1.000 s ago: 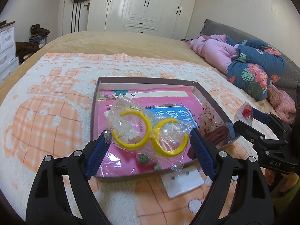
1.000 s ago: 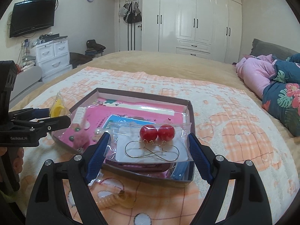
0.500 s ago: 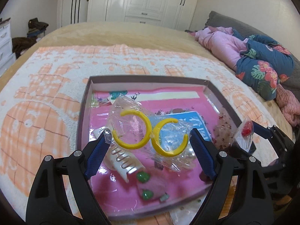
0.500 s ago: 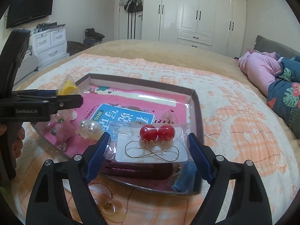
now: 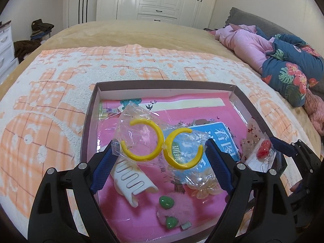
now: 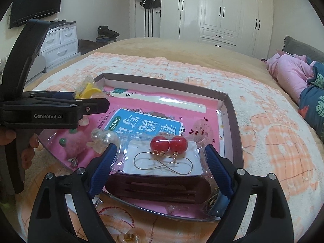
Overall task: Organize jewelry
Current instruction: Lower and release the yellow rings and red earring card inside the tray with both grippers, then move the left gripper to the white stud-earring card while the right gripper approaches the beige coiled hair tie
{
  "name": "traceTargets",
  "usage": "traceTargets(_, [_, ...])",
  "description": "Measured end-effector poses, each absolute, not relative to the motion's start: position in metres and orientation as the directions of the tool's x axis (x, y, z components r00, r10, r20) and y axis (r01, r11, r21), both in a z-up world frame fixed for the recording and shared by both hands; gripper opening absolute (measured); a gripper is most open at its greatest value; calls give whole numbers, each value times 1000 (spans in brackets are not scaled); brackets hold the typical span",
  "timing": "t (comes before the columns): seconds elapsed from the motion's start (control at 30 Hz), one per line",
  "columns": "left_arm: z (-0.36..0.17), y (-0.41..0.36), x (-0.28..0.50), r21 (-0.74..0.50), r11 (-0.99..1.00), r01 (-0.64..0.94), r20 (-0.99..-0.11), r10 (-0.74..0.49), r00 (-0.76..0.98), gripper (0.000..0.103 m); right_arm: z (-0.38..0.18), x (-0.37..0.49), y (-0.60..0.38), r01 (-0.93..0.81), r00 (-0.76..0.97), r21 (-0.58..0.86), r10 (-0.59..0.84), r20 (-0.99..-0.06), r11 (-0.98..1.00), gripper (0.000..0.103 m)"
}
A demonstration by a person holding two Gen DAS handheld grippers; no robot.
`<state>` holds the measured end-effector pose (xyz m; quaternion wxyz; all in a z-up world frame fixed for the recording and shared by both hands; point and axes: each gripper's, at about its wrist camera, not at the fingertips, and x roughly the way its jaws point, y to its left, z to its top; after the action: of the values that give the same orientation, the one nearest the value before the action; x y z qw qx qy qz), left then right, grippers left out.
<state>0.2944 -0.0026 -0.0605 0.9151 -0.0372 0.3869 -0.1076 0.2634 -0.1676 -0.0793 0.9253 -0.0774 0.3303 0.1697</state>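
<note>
Jewelry lies in a shallow box (image 5: 89,125) on an orange-and-white blanket (image 5: 50,93) spread over the bed. The left gripper (image 5: 160,158) pinches a clear bag of yellow hoop earrings (image 5: 162,143) above the box; the right gripper (image 6: 162,160), its jaws just opening wider, has a bag of red ball earrings (image 6: 168,143) between them. White wardrobes (image 6: 222,10) stand far behind.

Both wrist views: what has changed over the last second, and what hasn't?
Both hand-held grippers moved forward and down over the shallow brown cardboard tray. The left hand-held gripper brought its clear bag of yellow plastic hoop earrings above the tray's pink liner. The right hand-held gripper has just been opening, with the clear bag of red bead earrings between its fingers. The tray and its contents stayed put.
</note>
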Motion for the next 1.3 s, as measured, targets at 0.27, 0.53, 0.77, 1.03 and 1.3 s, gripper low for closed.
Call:
traceTargets(0.27, [-59, -3, 293, -137, 977, 162, -699, -211, 683, 83, -73, 254, -175, -355, 736, -4, 277, -618, 935, 92])
traceTargets(0.53, [-50, 1, 280, -150, 977, 152, -674, -214, 707, 88, -67, 232, -180, -345, 746, 4, 277, -605, 939, 95])
traceTargets(0.77, [-42, 2, 258, -167, 974, 151, -649, -224, 727, 91, -63, 209, -184, -350, 754, -1, 281, -594, 937, 96])
traceTargets(1.03, [-33, 4, 223, -173, 972, 158, -609, -232, 759, 91, -56, 182, -189, -370, 759, 2, 303, -577, 929, 97])
traceTargets(1.3, [-31, 12, 189, -183, 971, 152, -581, -231, 780, 91, -53, 160, -189, -398, 755, -7, 323, -571, 917, 97])
